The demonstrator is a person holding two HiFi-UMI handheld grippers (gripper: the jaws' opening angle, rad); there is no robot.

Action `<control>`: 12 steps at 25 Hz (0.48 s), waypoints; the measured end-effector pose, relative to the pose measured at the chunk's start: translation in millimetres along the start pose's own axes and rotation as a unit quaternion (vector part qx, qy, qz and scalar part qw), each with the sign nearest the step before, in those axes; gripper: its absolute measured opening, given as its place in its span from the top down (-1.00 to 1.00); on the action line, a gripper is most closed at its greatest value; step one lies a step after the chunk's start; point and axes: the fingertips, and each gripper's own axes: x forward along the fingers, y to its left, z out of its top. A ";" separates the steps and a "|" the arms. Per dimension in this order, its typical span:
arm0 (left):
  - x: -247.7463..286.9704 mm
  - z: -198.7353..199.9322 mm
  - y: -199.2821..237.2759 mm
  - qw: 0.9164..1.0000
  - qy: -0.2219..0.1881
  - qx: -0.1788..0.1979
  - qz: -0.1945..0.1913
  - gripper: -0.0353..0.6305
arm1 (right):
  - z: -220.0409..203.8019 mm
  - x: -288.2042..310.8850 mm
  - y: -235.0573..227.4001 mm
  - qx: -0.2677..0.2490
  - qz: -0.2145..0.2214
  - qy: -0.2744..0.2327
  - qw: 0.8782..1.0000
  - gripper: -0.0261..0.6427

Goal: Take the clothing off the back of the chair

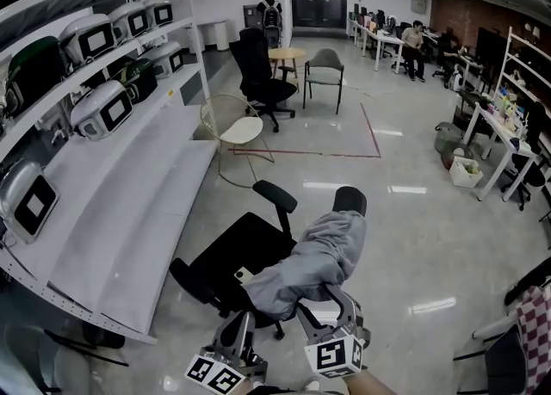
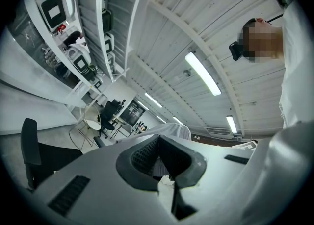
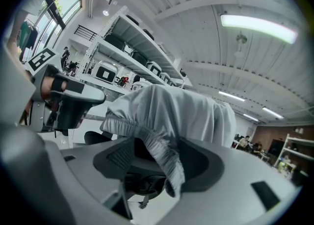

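Observation:
A grey garment (image 1: pixel 315 262) is draped over the back of a black office chair (image 1: pixel 241 251); the chair's headrest (image 1: pixel 349 200) shows above it. My right gripper (image 1: pixel 331 303) is at the garment's lower end. In the right gripper view its jaws stand wide open (image 3: pixel 162 158), with the garment's ribbed hem (image 3: pixel 164 153) hanging between them and the pads not pressing on it. My left gripper (image 1: pixel 239 317) is lower left of the garment, beside the chair's seat. Its jaws (image 2: pixel 158 143) look shut with nothing in them, and the garment (image 2: pixel 169 130) shows beyond them.
A white shelf rack (image 1: pixel 129 212) with several white devices runs along the left. Beyond stand a wire chair (image 1: pixel 237 131), another black office chair (image 1: pixel 263 75), a round table (image 1: pixel 287 53) and a grey chair (image 1: pixel 325 66). Desks with seated people line the right.

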 end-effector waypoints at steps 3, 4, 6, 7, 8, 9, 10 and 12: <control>-1.9 2.0 1.6 1.000 -0.002 0.000 0.004 0.87 | -0.1 1.8 -1.0 0.001 0.002 0.002 1.000 0.11; -2.3 2.7 1.9 1.000 -0.002 0.000 0.004 0.87 | -0.2 2.1 -2.3 0.000 0.001 0.003 1.000 0.20; -3.7 3.3 2.5 1.000 -0.003 0.000 0.004 0.87 | -0.1 2.9 -5.0 -0.002 -0.003 0.003 1.000 0.29; -4.5 3.0 3.2 1.000 -0.003 0.000 0.005 0.87 | 0.1 3.4 -5.9 -0.003 -0.004 0.003 1.000 0.36; -5.3 2.6 3.8 1.000 -0.003 -0.001 0.006 0.87 | 0.3 3.7 -6.6 -0.003 -0.005 0.002 1.000 0.43; -5.8 2.1 4.1 1.000 -0.002 -0.001 0.006 0.87 | 0.7 3.8 -7.2 -0.002 -0.005 0.000 1.000 0.50; -6.0 1.8 4.2 1.000 -0.002 -0.002 0.006 0.87 | 1.2 3.5 -7.5 0.002 -0.004 -0.001 1.000 0.54; -6.2 1.2 4.5 1.000 0.000 -0.003 0.007 0.87 | 2.6 1.6 -6.8 0.011 0.002 -0.003 1.000 0.58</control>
